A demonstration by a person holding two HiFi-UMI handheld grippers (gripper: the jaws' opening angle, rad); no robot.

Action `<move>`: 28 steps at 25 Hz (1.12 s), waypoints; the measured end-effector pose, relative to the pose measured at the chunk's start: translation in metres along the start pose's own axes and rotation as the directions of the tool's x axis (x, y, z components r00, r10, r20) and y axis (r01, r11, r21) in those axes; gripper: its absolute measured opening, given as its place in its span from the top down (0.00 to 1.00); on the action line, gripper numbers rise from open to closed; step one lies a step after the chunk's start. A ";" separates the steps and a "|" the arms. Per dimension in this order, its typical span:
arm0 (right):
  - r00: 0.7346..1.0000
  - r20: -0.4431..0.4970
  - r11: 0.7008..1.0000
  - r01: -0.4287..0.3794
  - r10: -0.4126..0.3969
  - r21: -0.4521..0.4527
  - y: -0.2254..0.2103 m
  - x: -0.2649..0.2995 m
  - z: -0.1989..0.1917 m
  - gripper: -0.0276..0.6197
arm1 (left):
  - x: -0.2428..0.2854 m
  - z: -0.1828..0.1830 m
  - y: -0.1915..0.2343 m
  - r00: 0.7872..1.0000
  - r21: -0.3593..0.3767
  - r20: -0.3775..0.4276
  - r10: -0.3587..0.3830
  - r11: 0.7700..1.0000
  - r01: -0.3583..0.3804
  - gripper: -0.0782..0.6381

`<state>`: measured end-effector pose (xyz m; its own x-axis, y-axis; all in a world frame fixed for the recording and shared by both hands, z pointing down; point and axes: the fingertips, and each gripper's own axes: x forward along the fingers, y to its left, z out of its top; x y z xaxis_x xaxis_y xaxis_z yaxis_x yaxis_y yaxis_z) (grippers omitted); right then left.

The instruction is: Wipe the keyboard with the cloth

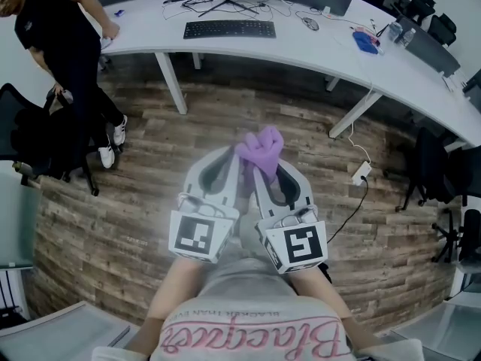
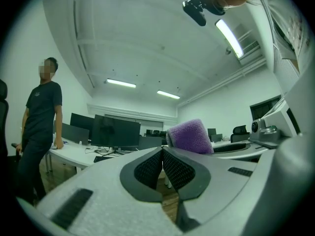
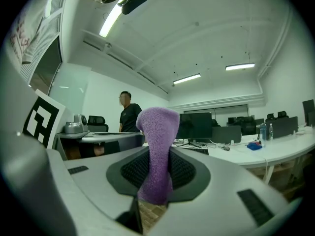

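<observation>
Cloth (image 3: 156, 146), clamped in right gripper (image 1: 262, 171), points forward.

Two grippers: a left gripper (image 2: 162, 150) and a right gripper (image 3: 155, 152). One purple cloth (image 1: 260, 147). One keyboard (image 1: 229, 29). One long white desk (image 1: 301, 49). One standing person (image 1: 64, 36). One power strip (image 1: 361, 174) on the floor.
</observation>
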<state>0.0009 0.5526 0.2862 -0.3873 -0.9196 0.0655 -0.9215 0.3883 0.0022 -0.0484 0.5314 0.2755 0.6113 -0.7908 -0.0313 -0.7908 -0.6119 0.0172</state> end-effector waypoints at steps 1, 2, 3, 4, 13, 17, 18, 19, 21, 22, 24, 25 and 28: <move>1.000 -0.002 1.000 -0.005 0.005 -0.001 -0.004 0.007 0.000 0.82 | 0.007 0.001 0.004 1.000 -0.003 -0.003 0.005 1.000 -0.005 0.88; 1.000 -0.003 1.000 -0.009 0.009 -0.002 -0.008 0.014 0.000 0.82 | 0.014 0.001 0.007 1.000 -0.005 -0.009 0.009 1.000 -0.009 0.88; 1.000 -0.004 1.000 -0.014 0.014 -0.003 -0.012 0.022 0.000 0.82 | 0.021 0.001 0.011 1.000 -0.005 -0.013 0.013 1.000 -0.013 0.88; 1.000 -0.003 1.000 -0.019 0.019 -0.004 -0.017 0.029 0.000 0.82 | 0.029 0.001 0.015 1.000 -0.005 -0.011 0.018 1.000 -0.018 0.88; 0.997 0.003 0.997 -0.074 0.074 -0.016 -0.071 0.104 0.010 0.82 | 0.110 0.003 0.054 0.997 0.013 0.007 0.079 0.997 -0.079 0.88; 0.994 -0.001 0.994 -0.108 0.108 -0.009 -0.099 0.137 0.013 0.82 | 0.148 0.001 0.067 0.994 0.007 0.000 0.108 0.994 -0.108 0.88; 0.993 0.000 0.993 -0.120 0.120 -0.010 -0.105 0.146 0.014 0.82 | 0.158 0.001 0.071 0.993 0.006 0.000 0.117 0.993 -0.117 0.88; 0.991 0.000 0.991 -0.131 0.131 -0.012 -0.111 0.155 0.014 0.82 | 0.167 0.001 0.075 0.992 0.006 0.002 0.125 0.992 -0.125 0.88; 0.989 0.000 0.989 -0.150 0.150 -0.014 -0.123 0.170 0.015 0.82 | 0.186 0.004 0.082 0.990 0.008 0.011 0.140 0.990 -0.140 0.88; 0.988 -0.001 0.988 -0.157 0.157 -0.014 -0.129 0.178 0.015 0.82 | 0.195 0.005 0.085 0.989 0.007 0.014 0.147 0.989 -0.147 0.88; 0.986 0.002 0.986 -0.168 0.169 -0.013 -0.142 0.192 0.016 0.82 | 0.212 0.005 0.089 0.987 0.016 0.020 0.158 0.987 -0.159 0.88; 0.985 0.004 0.985 -0.174 0.174 -0.013 -0.147 0.198 0.016 0.82 | 0.219 0.005 0.091 0.986 0.024 0.022 0.162 0.986 -0.163 0.88; 0.982 0.006 0.982 -0.188 0.188 -0.013 -0.161 0.214 0.017 0.82 | 0.237 0.001 0.095 0.986 0.029 0.010 0.169 0.985 -0.169 0.88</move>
<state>0.0664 0.2926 0.2831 -0.5536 -0.8307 0.0584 -0.8320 0.5547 0.0032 0.0212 0.2861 0.2687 0.4688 -0.8825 -0.0380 -0.8832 -0.4689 -0.0065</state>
